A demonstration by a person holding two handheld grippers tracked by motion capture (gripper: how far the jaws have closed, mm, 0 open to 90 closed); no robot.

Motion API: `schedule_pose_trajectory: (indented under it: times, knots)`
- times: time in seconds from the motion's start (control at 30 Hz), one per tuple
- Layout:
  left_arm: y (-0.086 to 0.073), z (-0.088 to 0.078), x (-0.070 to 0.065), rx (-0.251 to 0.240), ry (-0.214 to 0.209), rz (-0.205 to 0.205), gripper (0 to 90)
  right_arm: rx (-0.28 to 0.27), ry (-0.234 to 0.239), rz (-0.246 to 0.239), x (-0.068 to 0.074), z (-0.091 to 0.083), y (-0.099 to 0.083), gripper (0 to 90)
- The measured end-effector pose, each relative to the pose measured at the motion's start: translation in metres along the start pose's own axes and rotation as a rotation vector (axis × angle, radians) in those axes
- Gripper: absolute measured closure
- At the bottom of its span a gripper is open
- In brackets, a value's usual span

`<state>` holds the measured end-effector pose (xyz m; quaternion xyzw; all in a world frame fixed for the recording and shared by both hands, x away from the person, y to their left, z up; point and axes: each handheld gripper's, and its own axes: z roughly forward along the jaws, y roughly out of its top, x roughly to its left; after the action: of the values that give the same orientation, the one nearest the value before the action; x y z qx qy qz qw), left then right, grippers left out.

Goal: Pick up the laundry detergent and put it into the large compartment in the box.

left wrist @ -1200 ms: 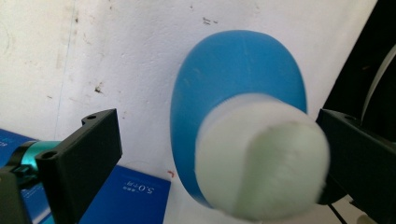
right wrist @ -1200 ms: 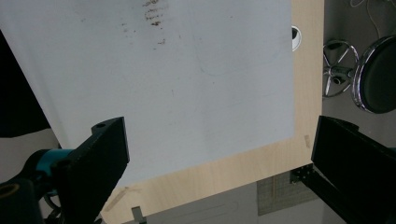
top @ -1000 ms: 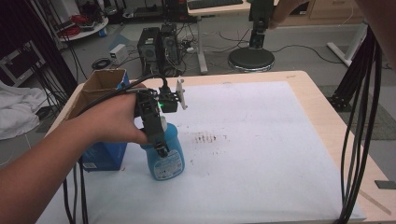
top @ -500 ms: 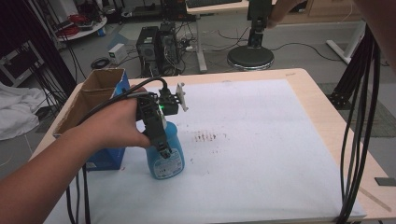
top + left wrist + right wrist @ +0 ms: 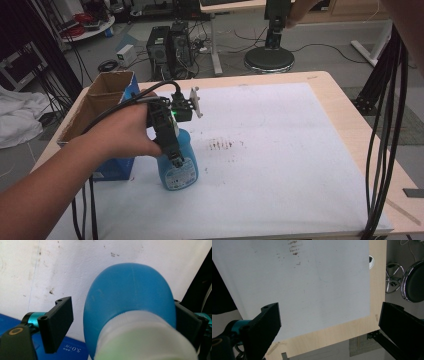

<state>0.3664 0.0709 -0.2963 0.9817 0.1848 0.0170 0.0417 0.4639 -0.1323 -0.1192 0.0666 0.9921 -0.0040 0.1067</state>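
Observation:
A blue plastic bottle (image 5: pixel 179 175) with a white cap stands on the white sheet (image 5: pixel 280 165), near its left side. My left gripper (image 5: pixel 175 157) points down over the bottle's top, held by a hand. In the left gripper view the bottle (image 5: pixel 130 295) sits between the jaws of the left gripper (image 5: pixel 122 322). These jaws have just been closing. One jaw lies against the bottle's side, while a narrow gap separates the other from it. My right gripper (image 5: pixel 329 315) hangs open high above the sheet's corner, with nothing between its jaws.
A cardboard box (image 5: pixel 100 100) with a blue side stands at the table's left edge, right beside the bottle. Brown smears (image 5: pixel 220 145) mark the sheet's middle. Black cables (image 5: pixel 390 125) hang at the right. Bare wood (image 5: pixel 345 115) borders the sheet.

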Motion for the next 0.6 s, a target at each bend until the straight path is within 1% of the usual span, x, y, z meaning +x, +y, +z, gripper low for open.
schedule_pose_trajectory:
  times: [0.07, 0.1, 0.27, 0.4, 0.47, 0.6]
  knots:
    - [0.0000, 0.0003, -0.0001, 0.001, 0.005, 0.002, 16.7, 0.002, 0.000, 0.001, -0.0003, -0.0005, -0.0010, 3.1]
    - [0.0002, 0.0003, -0.0002, 0.003, 0.011, 0.002, 18.3, 0.002, -0.001, 0.008, 0.0000, -0.0006, -0.0014, 3.1]
    - [0.0014, 0.0009, -0.0006, 0.006, 0.010, 0.005, 22.5, 0.003, -0.003, 0.006, -0.0006, -0.0003, -0.0026, 3.1]
    - [0.0014, 0.0012, -0.0011, 0.004, 0.007, 0.002, 24.3, 0.003, -0.003, 0.009, -0.0002, -0.0002, -0.0021, 3.1]
    - [0.0011, 0.0015, -0.0010, 0.009, 0.006, 0.004, 26.1, 0.004, 0.000, 0.004, -0.0008, 0.0002, -0.0015, 3.1]
    - [0.0013, 0.0018, -0.0011, 0.013, 0.004, 0.009, 27.9, 0.008, 0.000, 0.008, -0.0016, 0.0010, -0.0009, 3.1]
